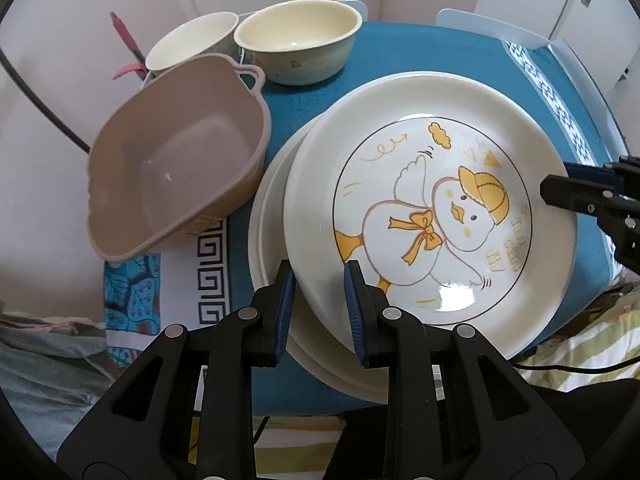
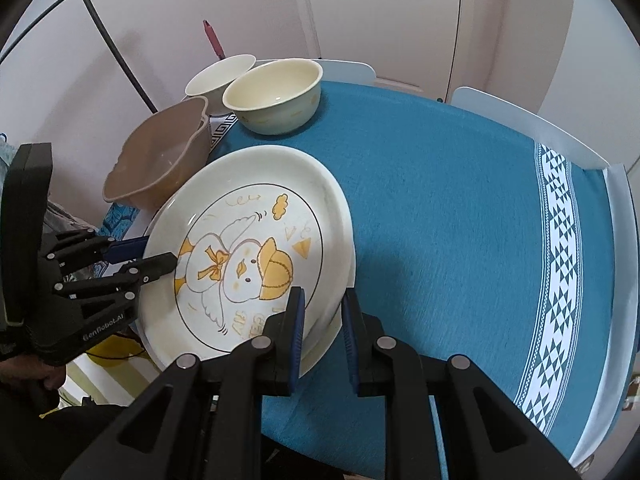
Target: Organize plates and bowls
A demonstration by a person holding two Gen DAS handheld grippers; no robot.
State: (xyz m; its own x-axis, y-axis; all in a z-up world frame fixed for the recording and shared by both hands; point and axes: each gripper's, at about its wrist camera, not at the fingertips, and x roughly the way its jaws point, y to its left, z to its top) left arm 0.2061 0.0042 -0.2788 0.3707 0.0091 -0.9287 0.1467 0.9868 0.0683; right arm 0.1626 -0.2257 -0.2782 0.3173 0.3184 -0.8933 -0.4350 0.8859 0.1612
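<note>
We are gripping the duck plate (image 1: 420,216) from both sides. In the left wrist view it is filling the centre and right of the frame, lying on top of another white plate (image 1: 272,216) whose rim is showing at its left edge. Our left gripper (image 1: 318,308), at the bottom centre, is clamping its blue pads on the near rim of the duck plate. Our right gripper (image 2: 322,334), at the bottom centre of its own view, is pinching the plate's right rim, fingers nearly together. The plates are sitting on the blue tablecloth (image 2: 440,200). At the upper left of the left wrist view, the taupe basin (image 1: 176,172) is leaning beside the plates, and behind it the cream bowl (image 1: 296,40) and the white bowl (image 1: 192,40) are standing side by side.
</note>
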